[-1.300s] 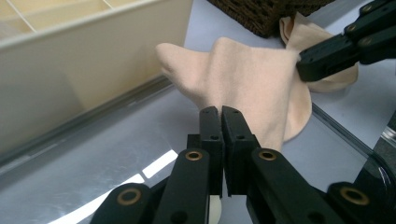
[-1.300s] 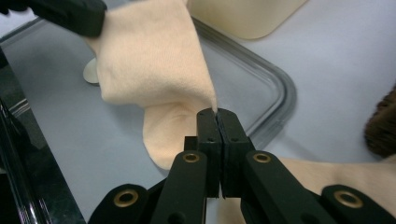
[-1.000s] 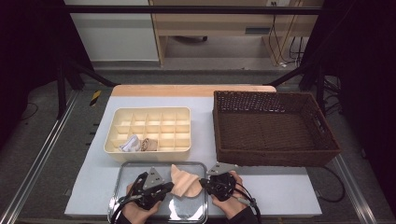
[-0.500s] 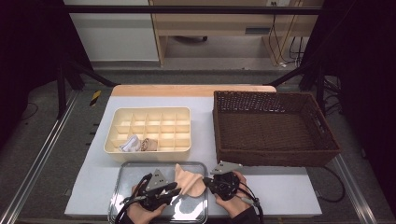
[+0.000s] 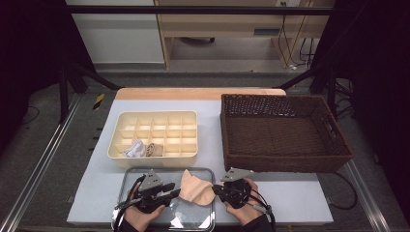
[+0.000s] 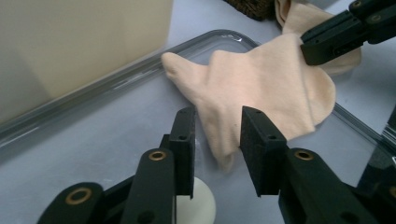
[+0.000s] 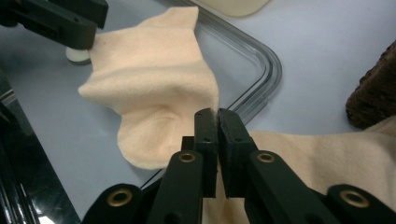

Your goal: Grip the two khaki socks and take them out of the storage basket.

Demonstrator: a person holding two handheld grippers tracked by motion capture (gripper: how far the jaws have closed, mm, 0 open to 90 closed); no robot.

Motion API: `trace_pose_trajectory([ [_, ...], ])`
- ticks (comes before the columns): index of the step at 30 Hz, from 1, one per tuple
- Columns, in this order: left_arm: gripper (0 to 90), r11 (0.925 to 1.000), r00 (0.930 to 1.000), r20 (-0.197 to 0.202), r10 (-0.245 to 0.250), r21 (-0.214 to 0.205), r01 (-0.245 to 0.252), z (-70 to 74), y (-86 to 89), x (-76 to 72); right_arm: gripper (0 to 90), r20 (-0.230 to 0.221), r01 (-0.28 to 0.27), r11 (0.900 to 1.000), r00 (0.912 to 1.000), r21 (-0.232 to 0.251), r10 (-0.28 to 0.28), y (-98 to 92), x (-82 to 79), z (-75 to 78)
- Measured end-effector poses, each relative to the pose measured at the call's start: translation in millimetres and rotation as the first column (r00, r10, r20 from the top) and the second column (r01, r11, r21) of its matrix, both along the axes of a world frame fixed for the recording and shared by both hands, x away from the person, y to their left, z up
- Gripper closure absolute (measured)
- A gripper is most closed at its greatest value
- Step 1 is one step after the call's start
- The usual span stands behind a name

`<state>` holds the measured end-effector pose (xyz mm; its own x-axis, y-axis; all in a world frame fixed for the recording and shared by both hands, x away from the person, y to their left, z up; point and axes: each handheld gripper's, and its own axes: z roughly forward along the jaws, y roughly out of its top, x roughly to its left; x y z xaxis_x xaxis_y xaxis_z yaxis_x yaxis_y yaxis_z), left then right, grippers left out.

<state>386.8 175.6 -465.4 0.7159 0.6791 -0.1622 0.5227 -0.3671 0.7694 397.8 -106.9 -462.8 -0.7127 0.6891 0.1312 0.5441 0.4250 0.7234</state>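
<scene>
A peach sock (image 5: 196,187) lies spread on a clear tray (image 5: 164,169) at the table's front. My left gripper (image 5: 176,192) points at the sock's left end and is open. Its jaws have just been opening, and in the left gripper view (image 6: 217,128) the sock's tip (image 6: 261,88) lies loose between them. My right gripper (image 5: 216,189) is at the sock's right edge. In the right gripper view (image 7: 217,114) its jaws pinch the sock's edge (image 7: 154,79), though they have just been opening slightly. A second peach piece (image 7: 327,149) lies beside them.
A cream compartment box (image 5: 153,113) stands behind the tray with a white roll (image 5: 134,149) and a tan roll (image 5: 153,150) in its front cells. A dark wicker basket (image 5: 285,164) stands to the right. A small white disc (image 6: 201,205) sits on the tray under my left jaws.
The left gripper's jaws have parted and let go of the sock's end. The sock and both hands have hardly moved.
</scene>
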Motion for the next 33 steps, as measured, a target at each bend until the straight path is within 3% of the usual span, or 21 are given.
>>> trace_pose_trajectory([
  [7, 80.4, 0.9983, 0.9991, -0.034, -0.024, 0.052, 0.025, -6.8, -9.3, -1.7, 77.7, 0.032, 0.007, 0.9979, 0.9995, 0.065, -0.009, 0.2, 1.6, 10.7],
  [12, 84.5, 0.9962, 0.9993, -0.015, -0.036, 0.079, 0.037, -5.3, -10.2, -2.5, 72.4, 0.037, 0.002, 0.9959, 0.9993, 0.090, -0.005, 7.9, 6.1, 15.1],
  [18, 85.0, 0.9935, 0.9986, 0.005, -0.052, 0.101, 0.051, -2.7, -11.4, -4.7, 67.5, 0.016, 0.000, 0.9931, 0.9999, 0.117, -0.002, 21.7, 17.3, 10.0],
  [23, 85.0, 0.9916, 0.9983, 0.007, -0.059, 0.115, 0.057, -3.5, -12.0, -5.0, 65.5, -0.027, 0.001, 0.9951, 0.9996, 0.099, 0.002, 33.9, 28.1, -0.2],
  [28, 85.0, 0.9914, 0.9985, 0.007, -0.054, 0.120, 0.053, -4.0, -11.2, -3.9, 70.4, -0.050, -0.019, 0.9983, 0.9985, 0.055, 0.021, 41.1, 30.9, -9.8],
  [31, 85.0, 0.9913, 0.9988, 0.008, -0.049, 0.122, 0.048, -4.0, -10.5, -3.2, 80.1, -0.041, -0.031, 0.9994, 0.9987, 0.014, 0.032, 42.9, 29.5, -12.6],
  [33, 85.0, 0.9916, 0.9989, 0.009, -0.046, 0.121, 0.045, -4.0, -10.0, -2.8, 86.0, -0.053, -0.039, 0.9991, 0.9978, 0.016, 0.040, 43.8, 28.4, -12.6],
])
